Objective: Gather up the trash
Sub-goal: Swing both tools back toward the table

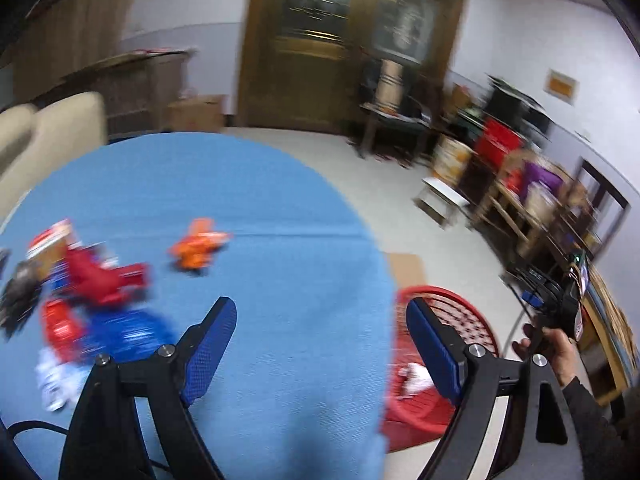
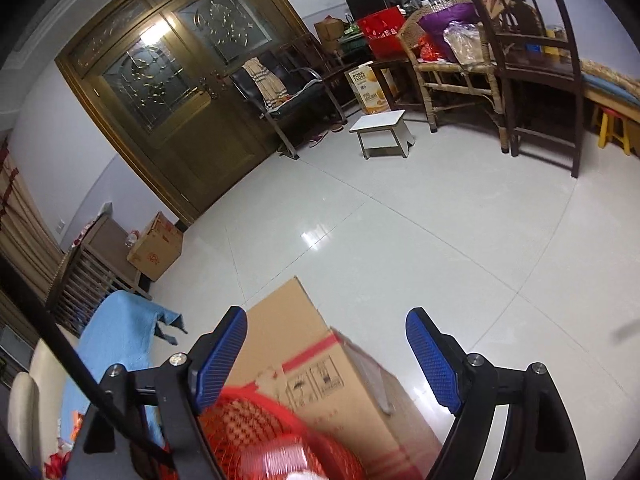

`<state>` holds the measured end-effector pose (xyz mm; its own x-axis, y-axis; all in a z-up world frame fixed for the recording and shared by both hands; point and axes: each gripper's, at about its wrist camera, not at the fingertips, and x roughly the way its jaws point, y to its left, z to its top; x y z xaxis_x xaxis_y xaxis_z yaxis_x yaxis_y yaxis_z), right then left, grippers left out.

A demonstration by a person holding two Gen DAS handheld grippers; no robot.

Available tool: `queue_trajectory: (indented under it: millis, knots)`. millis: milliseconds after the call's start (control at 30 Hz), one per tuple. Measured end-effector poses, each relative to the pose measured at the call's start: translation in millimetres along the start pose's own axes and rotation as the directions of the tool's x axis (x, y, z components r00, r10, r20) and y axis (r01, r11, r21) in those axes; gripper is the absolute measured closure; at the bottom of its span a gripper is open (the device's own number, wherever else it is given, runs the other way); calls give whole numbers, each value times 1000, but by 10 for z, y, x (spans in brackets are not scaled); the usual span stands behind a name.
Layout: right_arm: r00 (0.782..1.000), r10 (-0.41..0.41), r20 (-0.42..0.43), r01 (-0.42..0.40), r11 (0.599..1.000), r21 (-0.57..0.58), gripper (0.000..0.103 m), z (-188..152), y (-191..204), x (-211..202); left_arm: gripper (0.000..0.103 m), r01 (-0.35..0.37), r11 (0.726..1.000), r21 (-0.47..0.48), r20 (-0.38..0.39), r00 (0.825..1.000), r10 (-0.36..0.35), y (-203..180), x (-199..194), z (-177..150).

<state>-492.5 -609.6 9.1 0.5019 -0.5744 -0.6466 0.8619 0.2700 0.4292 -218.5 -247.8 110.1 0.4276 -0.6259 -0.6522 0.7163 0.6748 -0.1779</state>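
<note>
Trash, loose pile (image 1: 80, 300): wrappers in red, blue, white, black, lying on the blue cloth (image 1: 240, 184) at its left side. All blurred, so exact items can't be told.

Orange wrapper (image 1: 198, 249): lies apart from the pile, nearer the cloth's middle.

Red basket (image 1: 436, 360): mesh sides, on the floor just beside the cloth's right edge, below table level. Something white already inside (image 1: 416, 376). Same basket shows blurred at the bottom of the right wrist view (image 2: 260, 440).

Left gripper (image 1: 320, 344): fingers spread wide, nothing between them, over the cloth's near right part, between pile and basket.

Right gripper (image 2: 326, 360): fingers also wide apart, holding nothing, hanging above the basket w/ a cardboard box (image 2: 320, 360) on the floor behind it. Right hand (image 1: 554, 354) visible on its handle.

Surroundings: cream chair (image 1: 48, 136) by the table, wooden glass-paned door (image 2: 168, 92), white stool (image 2: 382, 130), tiled floor.

Risks, as judged:
- Wrappers are light and crinkly; a shallow pinch prob. slips off or drags neighbours along.
- Pile overlaps, so one grab may lift two pcs and drop one en route.
- Basket sits low beside the edge; an early release prob. lands trash on the floor.
- Fingers pressed down hard could catch the cloth and pull it.
</note>
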Motion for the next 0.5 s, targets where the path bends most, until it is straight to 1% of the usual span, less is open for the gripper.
queue_trajectory:
  millis: [33,100,200,233,300,400,433,500]
  knots:
    - [1000,-5,-6,5,1000,-9,19,11,34,67,16,-35,999,-31,13,999,35,184,-103,-41]
    - [1000,-8,-27,8,1000,-29,19,11,112,207,16,-85,994,-74,20,996,87,433,-227,-107]
    - [998,-17,-61,13,998,-68,19,-54,242,370,16,-173,973,-152,26,983,179,904,-456,-269]
    - [997,-18,-75,12,996,-85,19,-94,300,403,16,-191,966,-173,26,980,198,1025,-504,-302]
    - [997,-16,-78,8,994,-113,19,-175,390,406,15,-222,943,-246,22,972,235,1342,-650,-387]
    - [996,-19,-92,6,991,-136,19,-279,458,414,15,-264,908,-325,17,959,284,1715,-837,-526]
    - [996,-32,-82,20,988,-150,19,-310,479,390,15,-271,902,-337,18,956,294,1796,-887,-558]
    - [998,-31,-48,23,987,-158,19,-293,480,329,15,-293,887,-357,23,947,322,1936,-1017,-615]
